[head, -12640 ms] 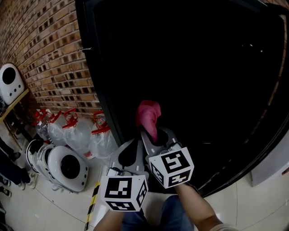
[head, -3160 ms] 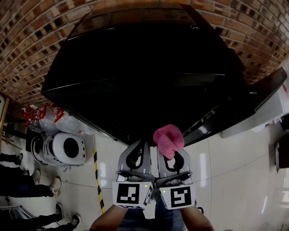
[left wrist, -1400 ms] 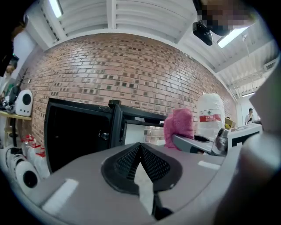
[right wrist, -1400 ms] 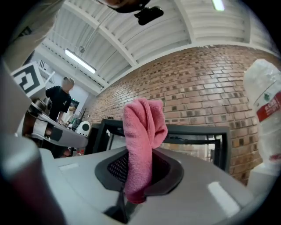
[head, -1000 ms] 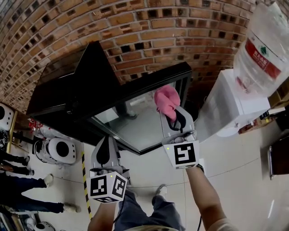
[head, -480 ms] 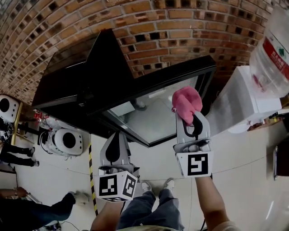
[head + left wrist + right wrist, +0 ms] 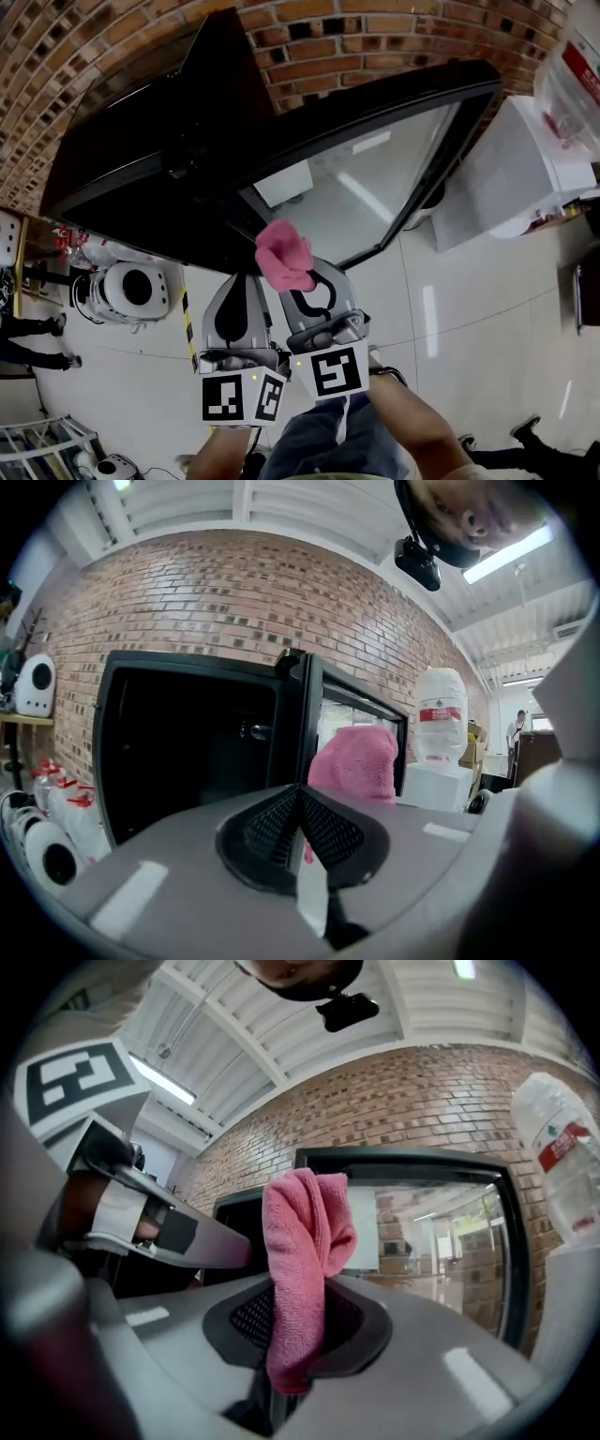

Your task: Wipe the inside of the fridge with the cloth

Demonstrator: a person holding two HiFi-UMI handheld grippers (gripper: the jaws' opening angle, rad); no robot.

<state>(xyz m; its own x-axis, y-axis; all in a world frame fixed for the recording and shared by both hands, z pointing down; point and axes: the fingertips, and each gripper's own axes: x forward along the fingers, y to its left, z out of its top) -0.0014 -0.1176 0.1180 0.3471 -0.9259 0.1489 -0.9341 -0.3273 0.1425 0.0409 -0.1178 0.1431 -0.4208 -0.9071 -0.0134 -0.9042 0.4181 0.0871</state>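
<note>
The black fridge [image 7: 141, 178] stands against the brick wall with its glass door [image 7: 375, 178] swung open to the right. The dark inside [image 7: 187, 742] shows in the left gripper view. My right gripper [image 7: 298, 281] is shut on the pink cloth [image 7: 283, 255], which sticks up from its jaws [image 7: 305, 1260] in front of the fridge's lower edge. Close beside it on the left, my left gripper [image 7: 239, 289] is shut with nothing in it [image 7: 300, 832]. From there the cloth [image 7: 356, 761] shows just right of the jaws.
A white water dispenser [image 7: 525, 159] with a bottle [image 7: 572, 66] on top stands right of the door. On the floor at left are a round white machine [image 7: 127, 291], yellow-black tape [image 7: 187, 328] and a person's feet [image 7: 37, 328].
My right gripper has carried the cloth left and down, from in front of the glass door to right beside the left gripper. The left gripper stays shut and empty.
</note>
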